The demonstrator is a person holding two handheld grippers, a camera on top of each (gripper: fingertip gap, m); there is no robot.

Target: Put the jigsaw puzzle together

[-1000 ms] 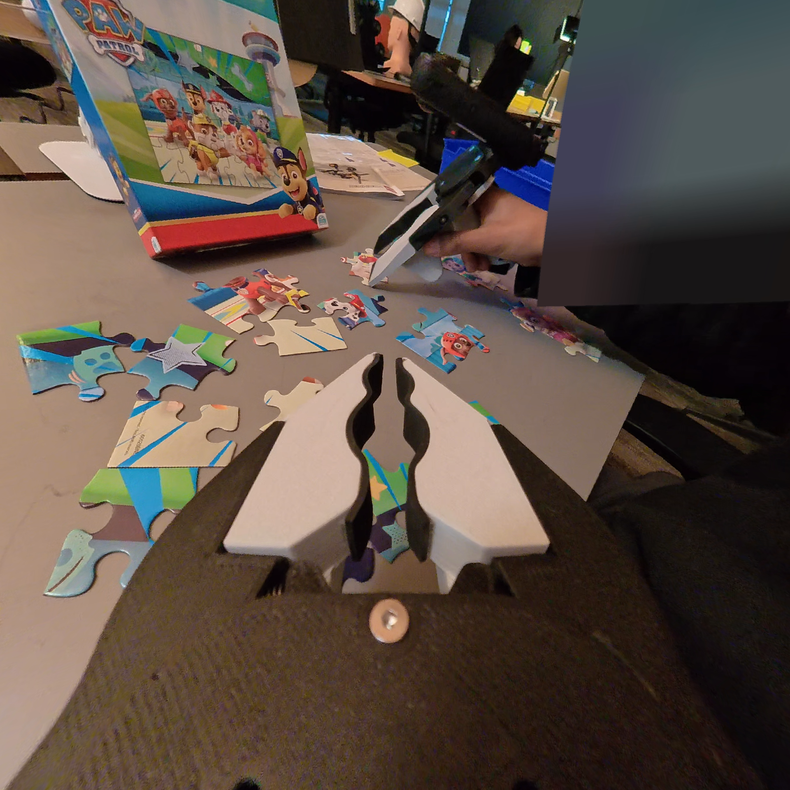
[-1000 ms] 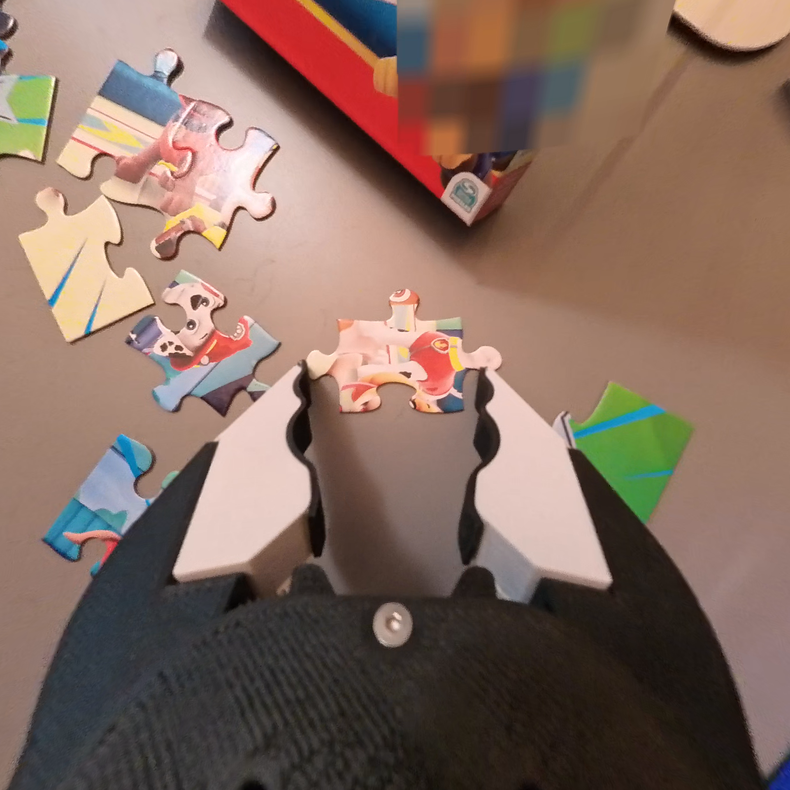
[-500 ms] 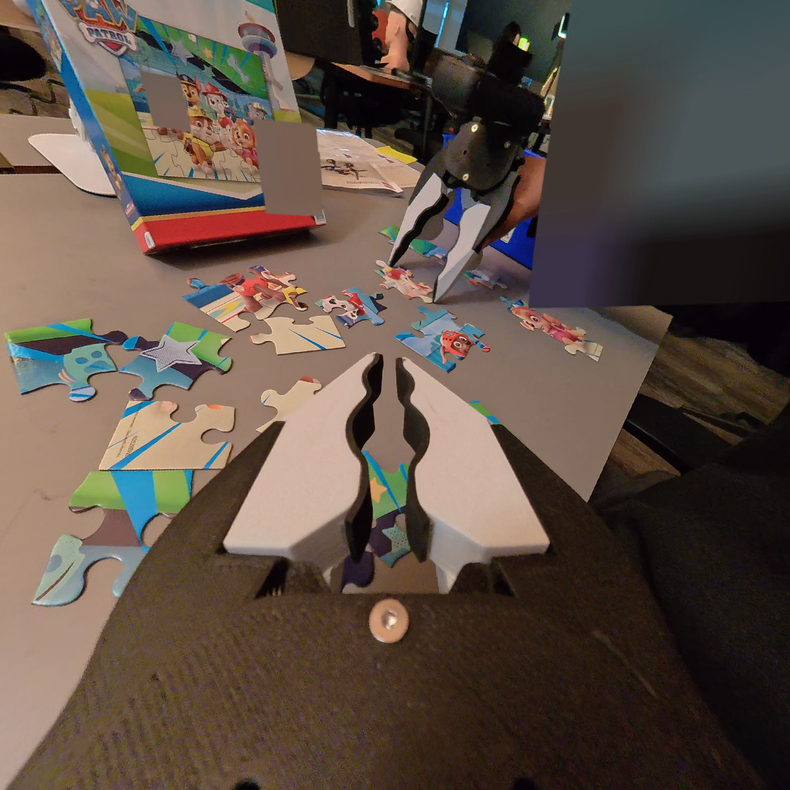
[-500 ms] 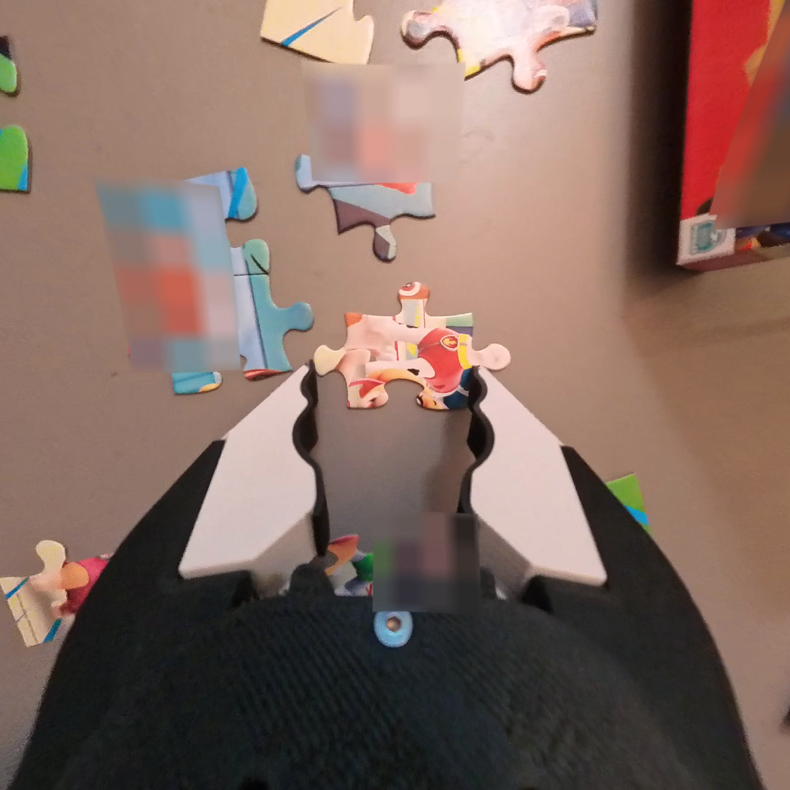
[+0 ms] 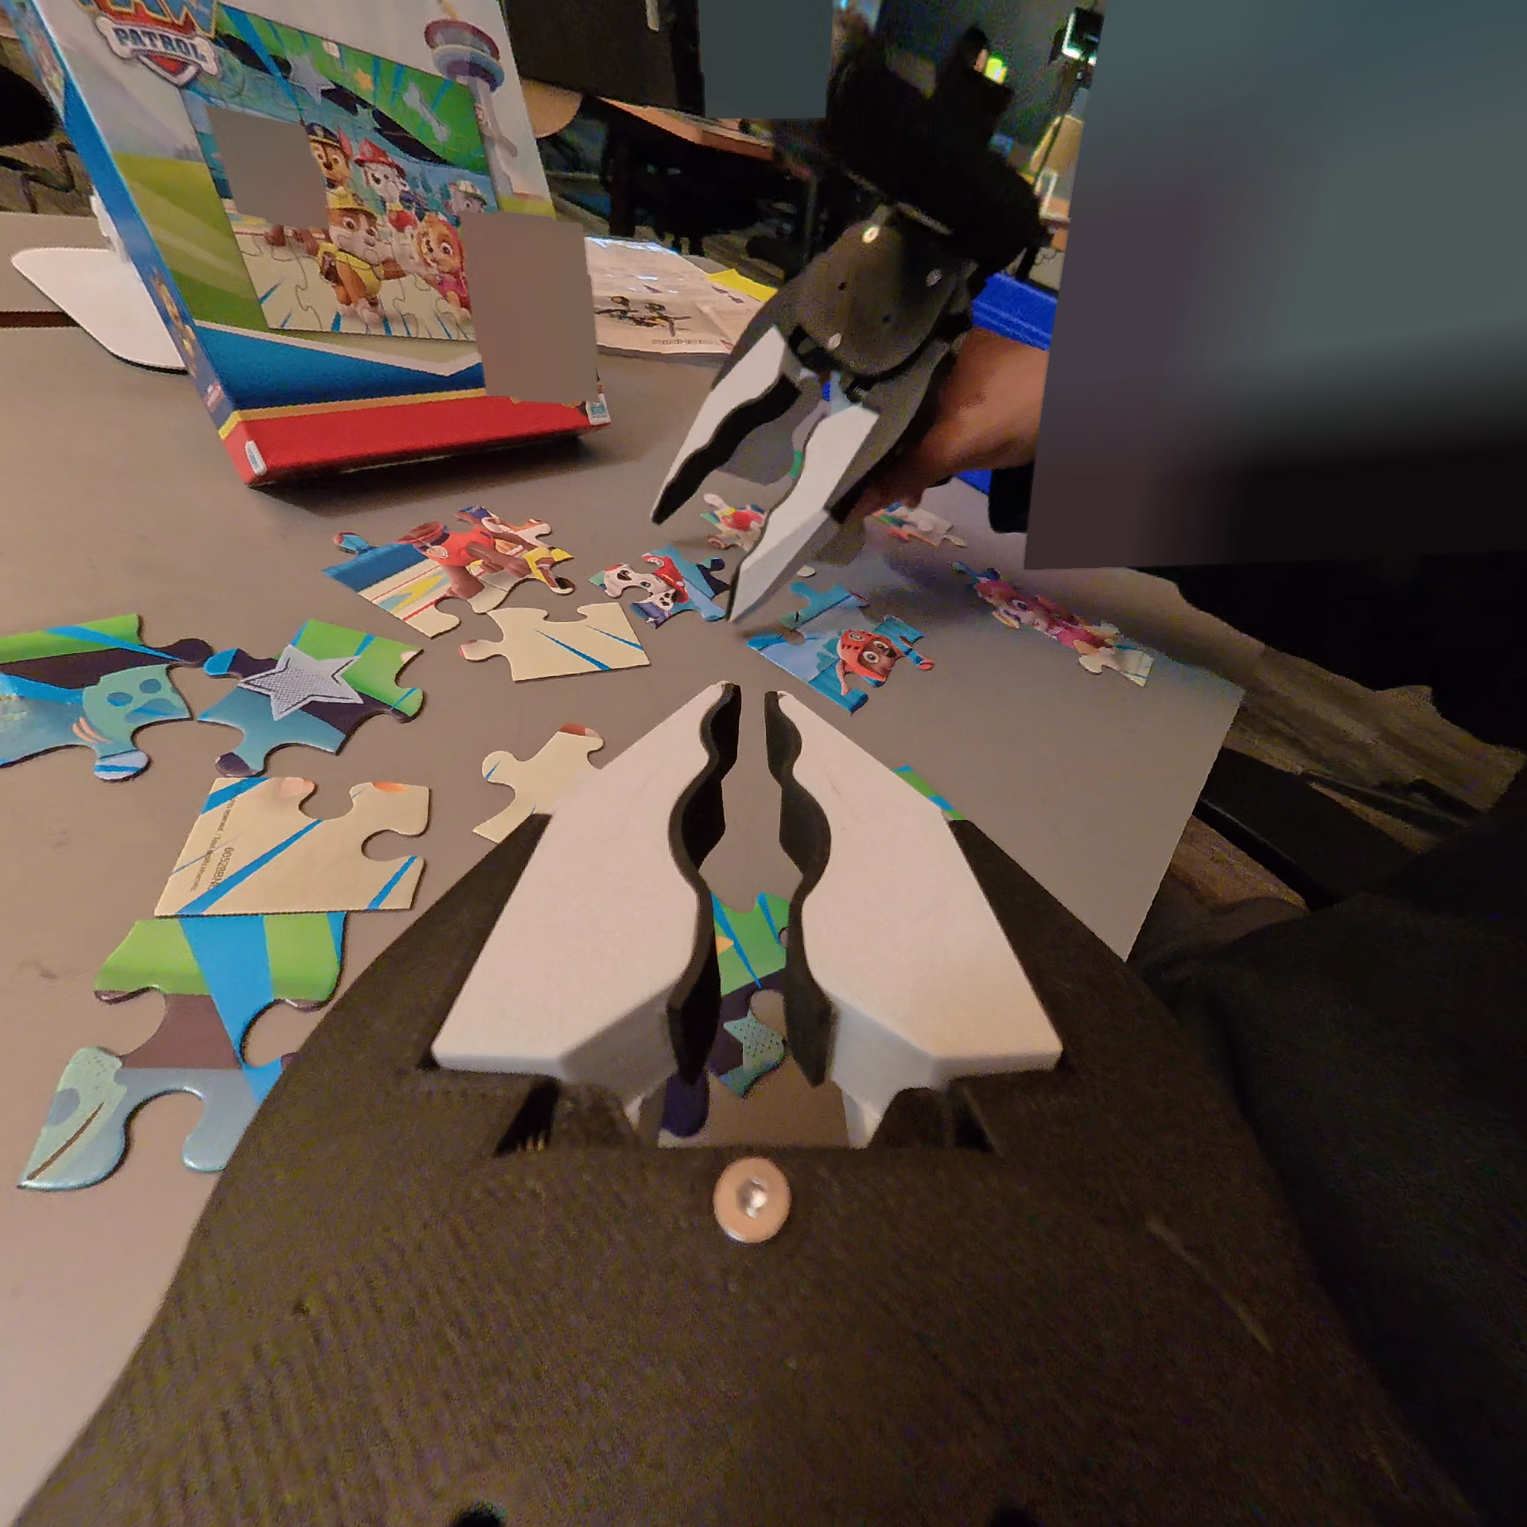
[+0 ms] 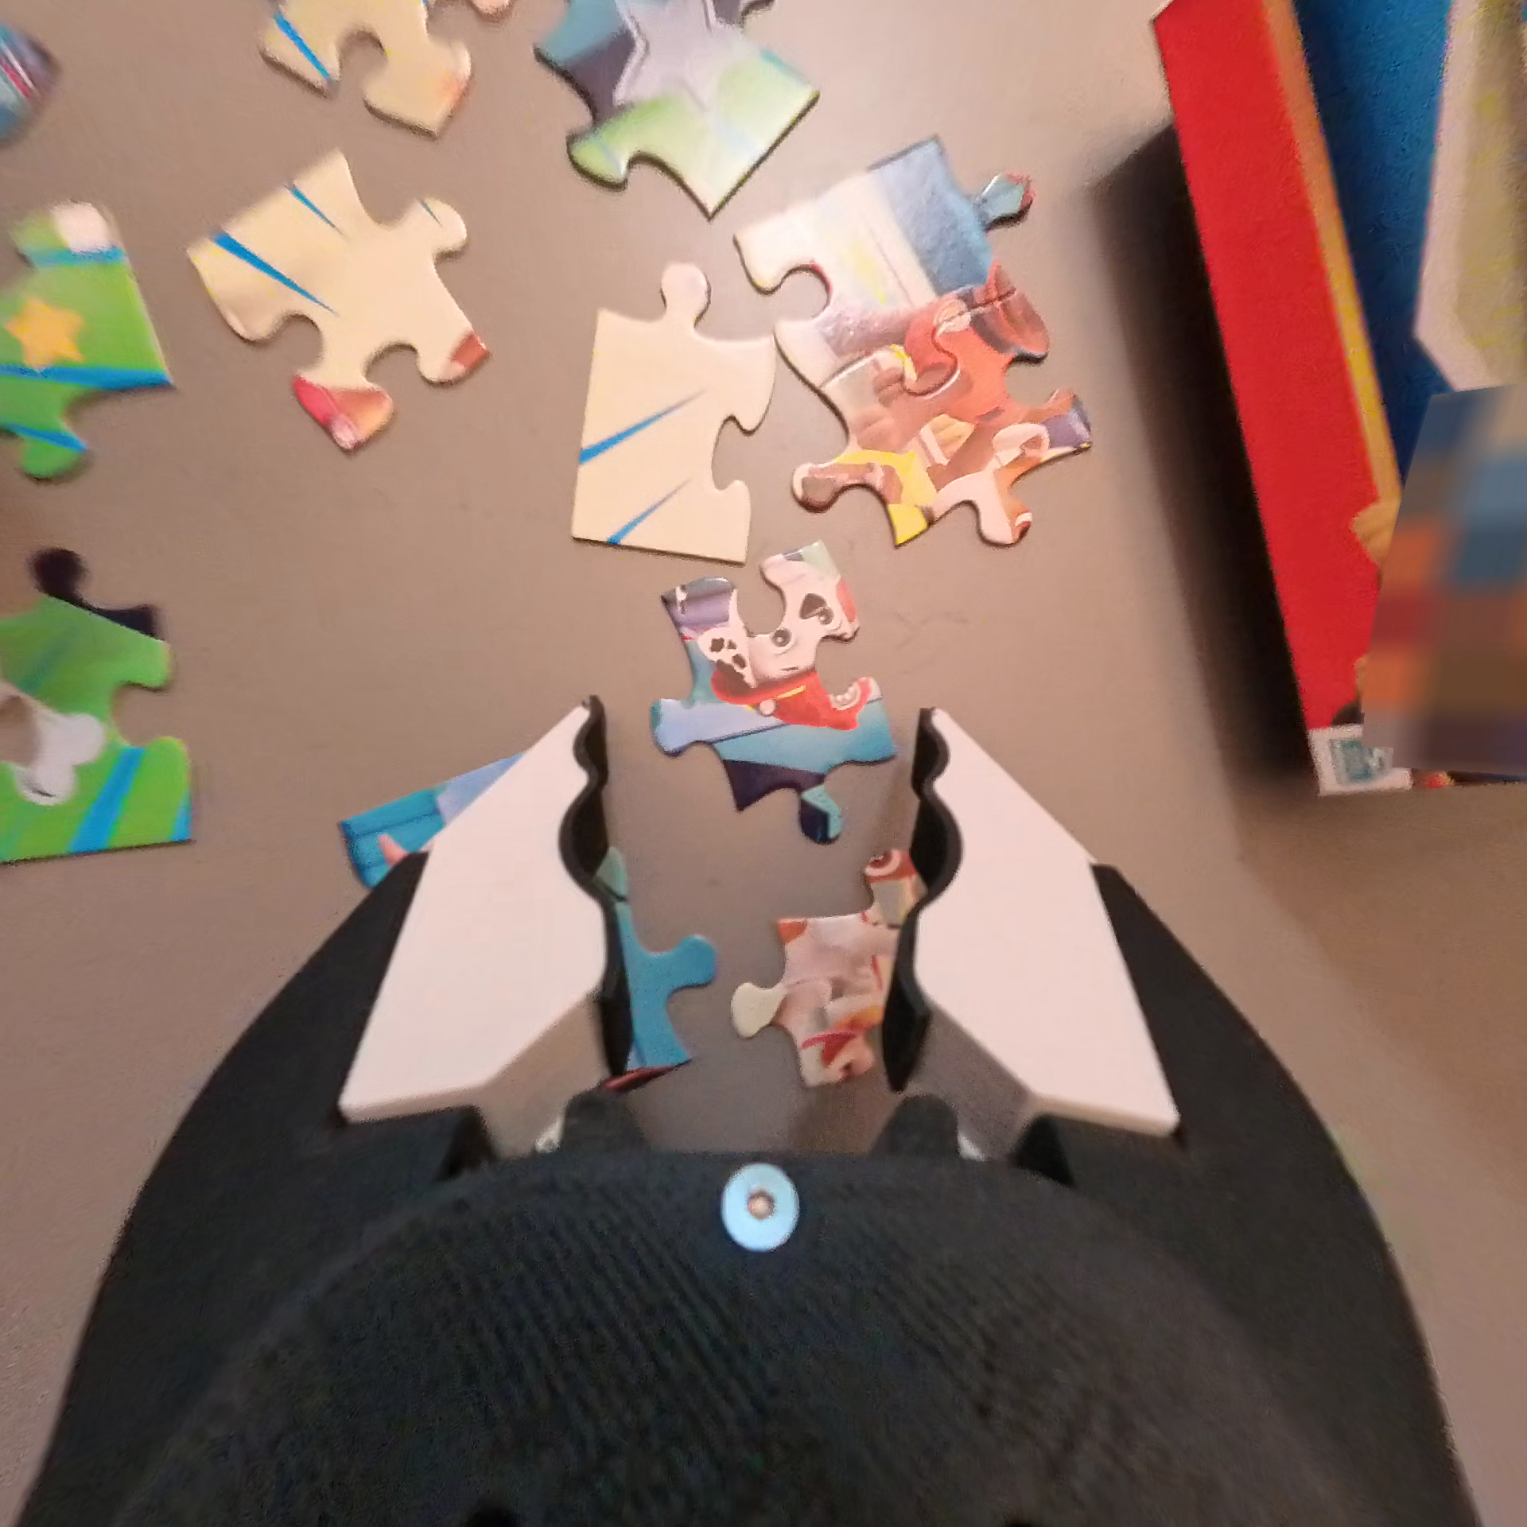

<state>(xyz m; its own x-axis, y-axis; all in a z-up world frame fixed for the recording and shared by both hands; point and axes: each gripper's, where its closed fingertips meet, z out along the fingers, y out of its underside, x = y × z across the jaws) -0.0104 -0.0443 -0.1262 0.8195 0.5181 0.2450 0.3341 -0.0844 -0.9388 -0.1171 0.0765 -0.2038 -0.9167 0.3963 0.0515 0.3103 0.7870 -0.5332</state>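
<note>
Right wrist view has my right gripper hanging over the worktop with its fingers wide apart and nothing between the pads. A puzzle piece with a white dog lies flat just beyond and between the tips, touched by neither finger as far as I can see. Lower in the gap lie a pale piece with red and a blue piece, both loose on the worktop.

In the left wrist view my left gripper sits low with its fingers almost together, only a narrow slit between the pads, and they clamp nothing. A green and blue piece shows through the slit, lying on the worktop below. The nearest things ahead are a piece with an orange dog and a cream piece.

As for progress, I judge little is assembled. Only 2 pieces near the box look joined; the rest, such as the star piece and the pink piece, lie scattered and apart. The box stands upright at the far edge, well away from both grippers.
</note>
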